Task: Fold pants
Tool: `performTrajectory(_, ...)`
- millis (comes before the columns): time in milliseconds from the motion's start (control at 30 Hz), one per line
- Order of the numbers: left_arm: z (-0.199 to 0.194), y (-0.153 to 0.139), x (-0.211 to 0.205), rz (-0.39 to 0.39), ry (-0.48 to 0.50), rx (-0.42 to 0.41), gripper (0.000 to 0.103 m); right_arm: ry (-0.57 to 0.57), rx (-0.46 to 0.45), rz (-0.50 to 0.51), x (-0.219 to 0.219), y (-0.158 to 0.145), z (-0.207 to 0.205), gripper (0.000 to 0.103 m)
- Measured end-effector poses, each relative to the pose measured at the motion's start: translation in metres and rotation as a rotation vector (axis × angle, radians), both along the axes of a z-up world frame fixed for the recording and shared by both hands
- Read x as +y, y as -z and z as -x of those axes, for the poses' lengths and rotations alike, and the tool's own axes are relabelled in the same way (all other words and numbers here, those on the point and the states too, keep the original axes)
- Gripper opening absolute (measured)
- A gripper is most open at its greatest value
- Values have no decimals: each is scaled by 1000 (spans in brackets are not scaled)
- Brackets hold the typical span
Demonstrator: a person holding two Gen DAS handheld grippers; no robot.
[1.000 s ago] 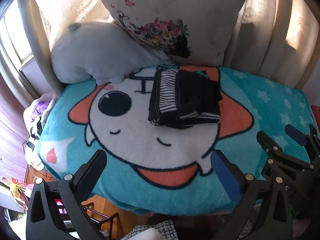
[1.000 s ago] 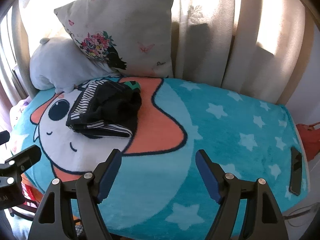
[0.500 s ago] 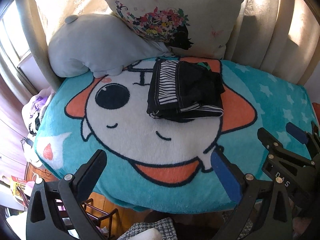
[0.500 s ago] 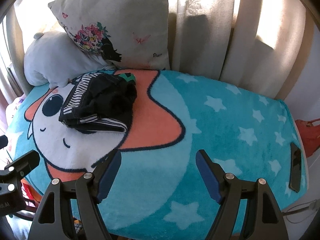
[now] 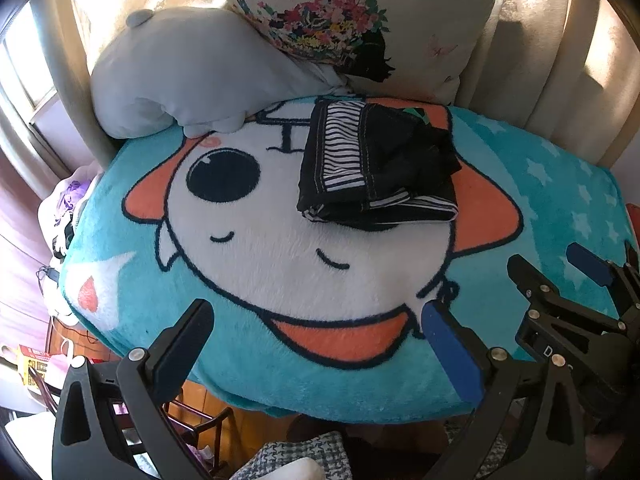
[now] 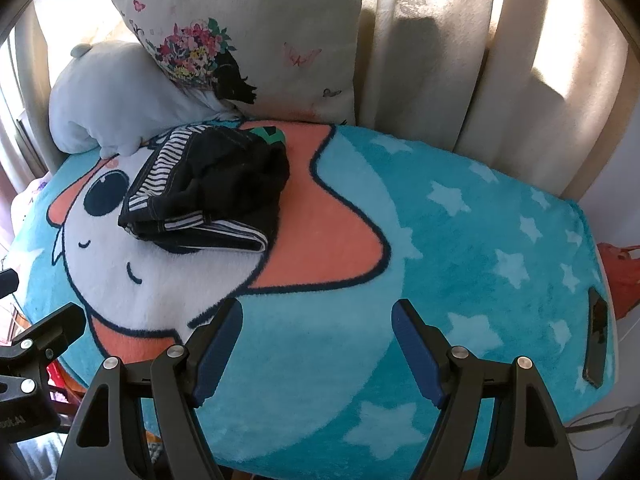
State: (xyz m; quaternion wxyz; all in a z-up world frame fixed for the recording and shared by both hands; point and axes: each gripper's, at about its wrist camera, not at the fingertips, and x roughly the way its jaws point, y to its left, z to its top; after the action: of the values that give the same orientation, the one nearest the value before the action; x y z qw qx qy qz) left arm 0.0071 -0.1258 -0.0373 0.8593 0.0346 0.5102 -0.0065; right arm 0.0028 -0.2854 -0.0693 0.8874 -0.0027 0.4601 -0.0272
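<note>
The pants [image 5: 376, 168] sat folded on the blanket [image 5: 280, 272]; left gripper [image 5: 316, 344] and right gripper [image 6: 318, 344] hung wide, empty. Folding looked finished, nothing left but retreat.

Both your grippers hang spread and empty.
Your black left gripper with blue pads [image 5: 316, 344] gapes wide; your matching right gripper [image 6: 318, 344] sits just beside it, equally parted.

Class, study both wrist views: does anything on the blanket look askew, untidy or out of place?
The folded black pants with striped lining sit as a compact but slightly uneven bundle, with one striped edge sticking out at the front. A flat dark phone-like object lies at the right edge of the teal cartoon blanket. Nothing else stands out.
</note>
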Motion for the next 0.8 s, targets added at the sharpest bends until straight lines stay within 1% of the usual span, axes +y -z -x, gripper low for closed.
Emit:
performTrajectory(333, -9, 11, 5, 15, -7, 44, 103, -12, 23, -3, 4, 7, -9, 81)
performTrajectory(800, -31, 27, 9, 60, 3, 105, 103, -19, 65, -7, 7, 20, -28, 81)
